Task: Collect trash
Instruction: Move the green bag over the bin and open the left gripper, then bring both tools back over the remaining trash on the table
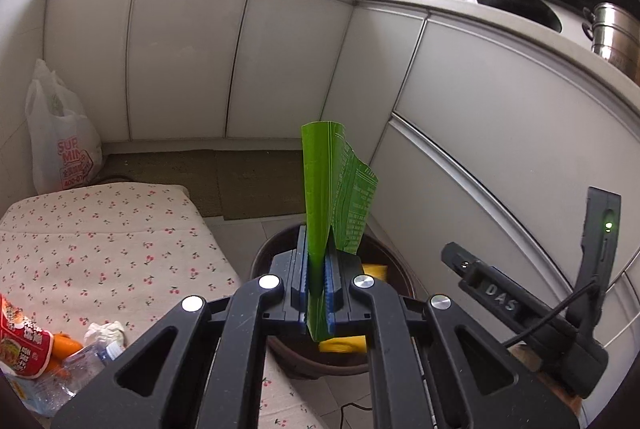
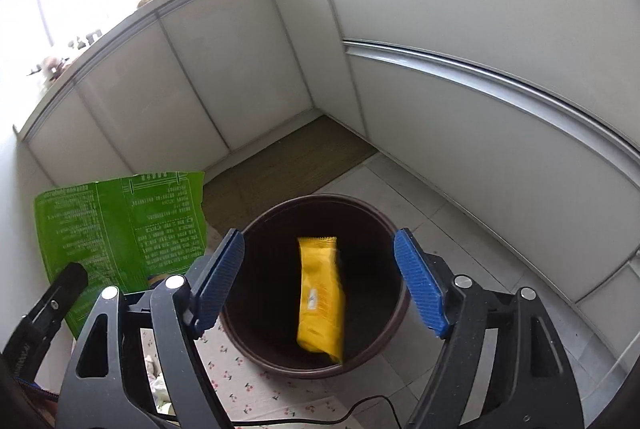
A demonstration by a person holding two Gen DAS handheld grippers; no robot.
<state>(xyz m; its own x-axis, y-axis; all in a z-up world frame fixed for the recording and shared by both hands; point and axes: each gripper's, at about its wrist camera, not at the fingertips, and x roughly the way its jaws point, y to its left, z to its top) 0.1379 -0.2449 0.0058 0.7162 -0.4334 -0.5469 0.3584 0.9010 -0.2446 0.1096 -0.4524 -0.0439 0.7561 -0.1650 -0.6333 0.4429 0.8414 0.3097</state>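
Two grippers hang over the brown bin, which is my landmark. My left gripper is clenched on a green wrapper that stands upright above the bin's near rim. My right gripper is spread wide with nothing between its blue pads; directly below it a yellow packet lies inside the bin. Left of the bin sits the cherry-print cushion, with a red noodle packet and crumpled tissue on it.

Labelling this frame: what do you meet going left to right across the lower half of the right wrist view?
Green wrapper → left blue pad → yellow packet inside the brown bin → right blue pad; the jaws stand open.
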